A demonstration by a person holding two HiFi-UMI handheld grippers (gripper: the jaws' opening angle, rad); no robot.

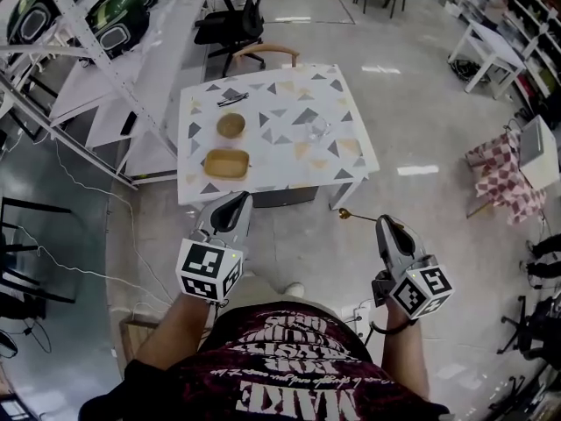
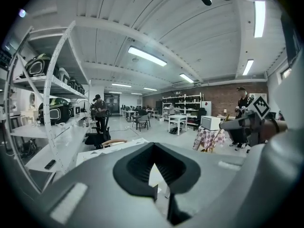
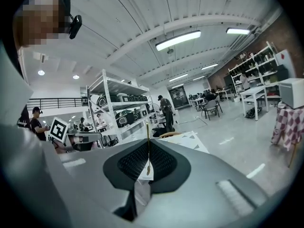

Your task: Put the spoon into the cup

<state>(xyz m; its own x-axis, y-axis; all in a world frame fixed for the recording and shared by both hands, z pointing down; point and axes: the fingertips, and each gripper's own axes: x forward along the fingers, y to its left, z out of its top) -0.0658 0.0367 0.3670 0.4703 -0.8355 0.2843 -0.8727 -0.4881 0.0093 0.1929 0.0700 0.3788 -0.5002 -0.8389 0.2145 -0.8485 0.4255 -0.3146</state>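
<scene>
In the head view a small gold spoon (image 1: 349, 214) sticks out to the left from my right gripper (image 1: 383, 224), which is shut on its handle, above the floor in front of the table. The right gripper view shows the thin spoon (image 3: 148, 148) standing upright between the closed jaws of that right gripper (image 3: 145, 175). A clear glass cup (image 1: 317, 130) stands on the patterned white table (image 1: 342, 160), right of centre. My left gripper (image 1: 234, 203) hovers at the table's near edge, shut with nothing in it; its jaws (image 2: 160, 194) meet at the tips.
On the table are a round brown bowl (image 1: 230, 125), a rectangular wooden dish (image 1: 226, 163) and a dark thin item (image 1: 232, 100). A chair (image 1: 261, 54) stands behind the table, metal shelving (image 1: 96, 42) to its left, and a checkered-cloth stand (image 1: 500, 174) to the right.
</scene>
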